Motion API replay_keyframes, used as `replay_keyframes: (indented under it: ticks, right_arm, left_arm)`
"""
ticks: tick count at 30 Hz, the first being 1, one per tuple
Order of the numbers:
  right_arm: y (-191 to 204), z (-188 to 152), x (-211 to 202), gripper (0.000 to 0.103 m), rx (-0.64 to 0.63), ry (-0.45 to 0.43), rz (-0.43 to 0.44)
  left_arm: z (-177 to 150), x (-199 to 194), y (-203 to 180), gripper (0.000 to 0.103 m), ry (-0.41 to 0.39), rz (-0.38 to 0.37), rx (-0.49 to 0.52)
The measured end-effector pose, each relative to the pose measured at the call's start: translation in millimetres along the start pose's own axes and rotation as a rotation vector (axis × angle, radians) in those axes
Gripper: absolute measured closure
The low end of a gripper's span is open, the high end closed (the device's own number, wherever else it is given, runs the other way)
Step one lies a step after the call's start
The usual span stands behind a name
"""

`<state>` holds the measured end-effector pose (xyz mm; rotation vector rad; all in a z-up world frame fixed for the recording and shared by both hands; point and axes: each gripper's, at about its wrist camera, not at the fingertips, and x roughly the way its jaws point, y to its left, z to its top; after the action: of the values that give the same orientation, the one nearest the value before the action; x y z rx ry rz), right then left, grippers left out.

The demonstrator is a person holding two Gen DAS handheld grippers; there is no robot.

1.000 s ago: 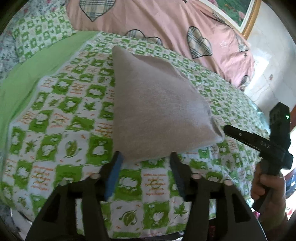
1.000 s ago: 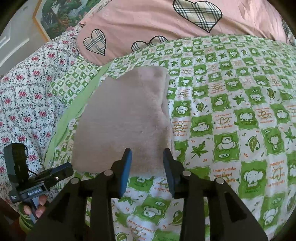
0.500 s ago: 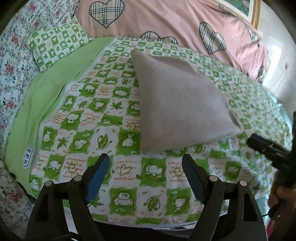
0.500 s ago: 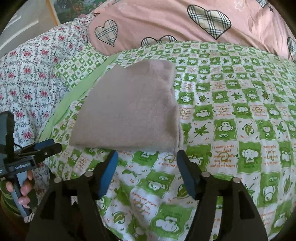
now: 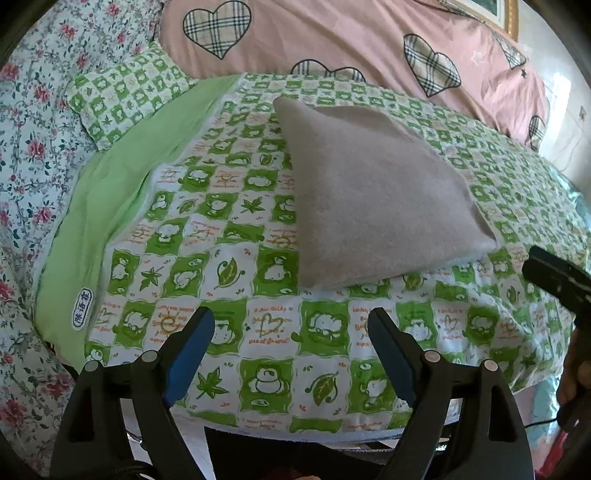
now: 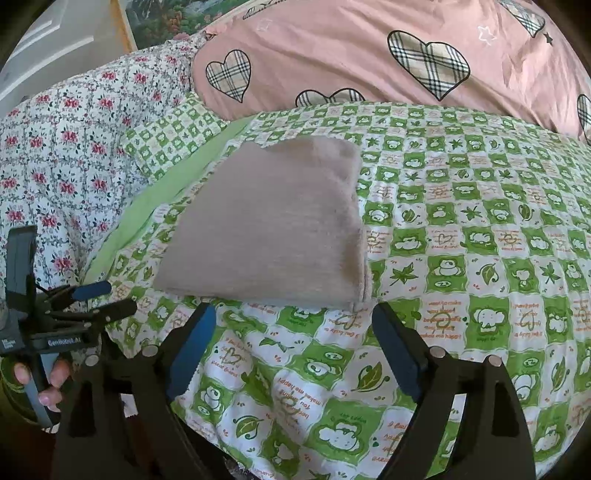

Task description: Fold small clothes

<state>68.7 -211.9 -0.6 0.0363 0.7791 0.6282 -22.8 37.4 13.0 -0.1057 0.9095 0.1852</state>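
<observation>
A bed fills both views, spread with a cotton quilt (image 5: 229, 280) checked in green and white squares printed with cartoon animals, leaves and orange script; one square reads "I want to make you happy". A plain green border (image 5: 122, 192) runs along the quilt's far-left side, carrying a small oval label (image 5: 82, 309) with blue characters too small to read. Beyond it lie a matching checked pillow (image 5: 129, 96), a white sheet with red roses (image 6: 62, 147), and a pink duvet (image 6: 369, 48) patterned with plaid hearts. A gilt-framed picture (image 5: 491, 11) hangs on the wall behind.

The folded cloth (image 5: 369, 192) — a soft, fuzzy, taupe piece, roughly four-sided and lying flat — rests on the quilt just ahead of both tools, touching neither.

The left tool (image 5: 291, 321) is released, its jaws opening with only quilt between the blue-padded fingers (image 5: 192, 343). The right tool (image 6: 291, 317) is likewise released and opening, the cloth's near edge just beyond its tips. In the right view the left tool sits off to the left, gripped by a hand (image 6: 37, 384) — its body is marked "Genrobot.AI".
</observation>
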Motion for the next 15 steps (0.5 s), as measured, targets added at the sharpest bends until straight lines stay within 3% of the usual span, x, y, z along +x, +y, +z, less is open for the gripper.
replay_keyframes:
  ticks: [15]
  right_arm:
    - [-1,2,18,0.013,-0.013,0.059,-0.012]
  left_arm:
    - [9,15,-8,0.015,0.013,0.071,0.038]
